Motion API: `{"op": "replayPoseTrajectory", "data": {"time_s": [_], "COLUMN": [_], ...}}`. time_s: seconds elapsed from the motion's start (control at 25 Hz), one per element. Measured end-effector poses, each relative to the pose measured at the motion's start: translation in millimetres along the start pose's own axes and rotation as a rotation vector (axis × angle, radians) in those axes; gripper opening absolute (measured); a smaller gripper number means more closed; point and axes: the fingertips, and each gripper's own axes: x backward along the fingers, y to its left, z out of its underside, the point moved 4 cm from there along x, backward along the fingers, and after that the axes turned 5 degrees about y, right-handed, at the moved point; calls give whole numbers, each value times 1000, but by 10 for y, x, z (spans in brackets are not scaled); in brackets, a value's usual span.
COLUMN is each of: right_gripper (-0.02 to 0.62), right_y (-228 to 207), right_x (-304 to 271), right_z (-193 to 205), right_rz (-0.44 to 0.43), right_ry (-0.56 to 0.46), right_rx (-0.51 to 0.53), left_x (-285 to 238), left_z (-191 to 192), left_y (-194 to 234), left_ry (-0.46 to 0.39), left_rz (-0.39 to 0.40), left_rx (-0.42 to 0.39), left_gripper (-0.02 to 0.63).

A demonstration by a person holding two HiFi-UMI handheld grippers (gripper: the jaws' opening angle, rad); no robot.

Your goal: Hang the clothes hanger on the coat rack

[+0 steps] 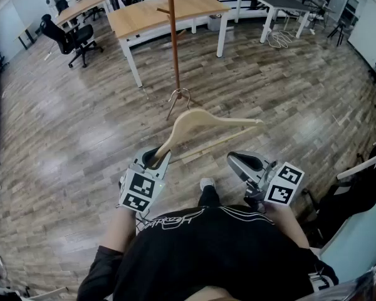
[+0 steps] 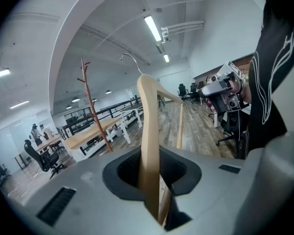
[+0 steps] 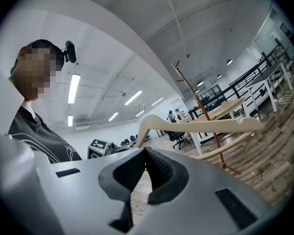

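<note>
Left gripper (image 1: 155, 158) clamps the hanger (image 1: 219, 119) by one end; right gripper (image 1: 239, 160) closed, empty. Carrying stage: next, approach coat rack (image 1: 175, 42), top centre.

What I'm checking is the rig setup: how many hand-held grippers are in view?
2. The left hand-held gripper, lower left in the head view, is shut on the wooden hanger; the right hand-held gripper, lower right, is shut and empty. None appears hidden.

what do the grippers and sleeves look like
Both the left gripper and right gripper have light grey bodies, dark ribbed jaws and a white cube with black square markers. The person wears a black short-sleeved top with white line print.
</note>
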Motion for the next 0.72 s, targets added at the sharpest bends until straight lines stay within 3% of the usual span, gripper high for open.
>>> {"op": "replayPoseTrajectory", "data": {"time_s": [0.4, 0.72], "right_gripper": [40, 40], "right_y": [-364, -1044], "right_x": [-121, -335], "right_z": [-164, -417], "right_rz": [-28, -41], "right_ry": [-17, -28], "right_rx": [-49, -77], "left_x": [-290, -877], "left_z": [-125, -231], "left_y": [167, 506], "left_ry": [19, 67], "left_rz": [-1, 5], "left_rx": [-6, 2], "left_gripper": [66, 66]}}
